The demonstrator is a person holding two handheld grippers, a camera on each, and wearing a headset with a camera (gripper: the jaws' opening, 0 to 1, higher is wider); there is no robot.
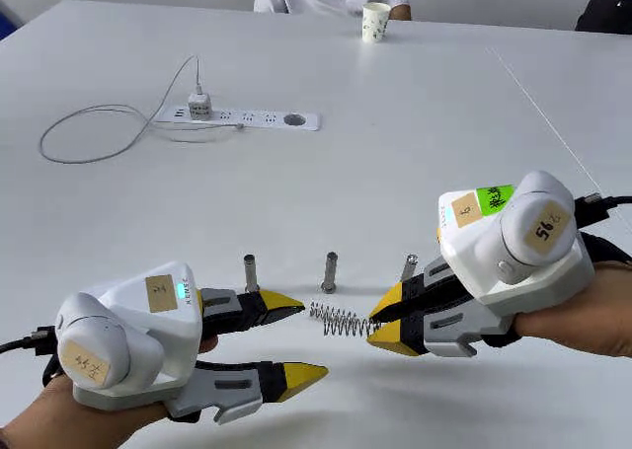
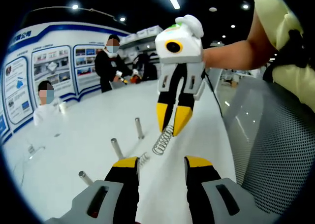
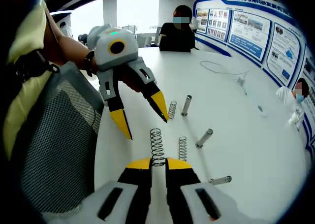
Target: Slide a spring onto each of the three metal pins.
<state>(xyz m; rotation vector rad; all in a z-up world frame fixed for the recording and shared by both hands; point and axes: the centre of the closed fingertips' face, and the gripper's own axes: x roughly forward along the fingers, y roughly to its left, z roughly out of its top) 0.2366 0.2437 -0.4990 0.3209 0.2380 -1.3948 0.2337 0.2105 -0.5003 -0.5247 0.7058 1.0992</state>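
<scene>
right hand-held gripper (image 1: 372, 328) clamps spring (image 1: 341, 320) | left hand-held gripper (image 1: 313, 340) agape | power strip (image 1: 247, 118), cup (image 1: 375, 21) beyond

There are three metal pins (image 3: 186, 105) (image 3: 204, 138) (image 3: 220, 180), three springs (image 3: 172, 109) (image 3: 182, 148) counting the spring (image 3: 156, 145) between the right gripper's (image 3: 157, 161) fingers (image 3: 140, 166), two grippers (image 1: 311, 340) (image 1: 375, 329), one power strip (image 1: 252, 118) and one paper cup (image 1: 375, 21).

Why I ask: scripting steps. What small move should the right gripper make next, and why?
Probably tip the right gripper so the free end of the spring points down over the nearest pin: its jaws are shut on one end, the spring lies level, that pin stands bare.
</scene>
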